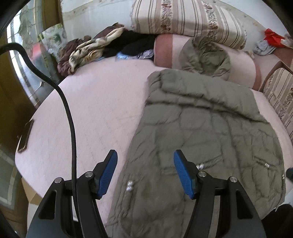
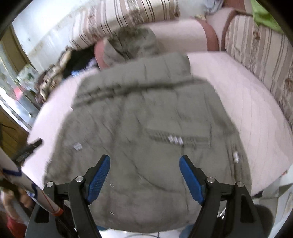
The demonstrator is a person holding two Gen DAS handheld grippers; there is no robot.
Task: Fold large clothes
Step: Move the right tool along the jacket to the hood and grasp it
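Left of jacket: clothes pile, blurred in rt view.

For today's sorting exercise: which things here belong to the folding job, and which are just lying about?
Job: olive padded jacket, left gripper, right gripper, both open and empty.
Lying about: heap of clothes, striped cushion, red cloth, pink bolster.

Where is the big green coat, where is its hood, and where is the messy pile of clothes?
green coat (image 2: 146,117): right wrist view, on its quilted body.
hood (image 1: 205,56): left wrist view, on the hood's middle, lying on the pink bolster.
pile of clothes (image 1: 87,49): left wrist view, on the patterned cloth.
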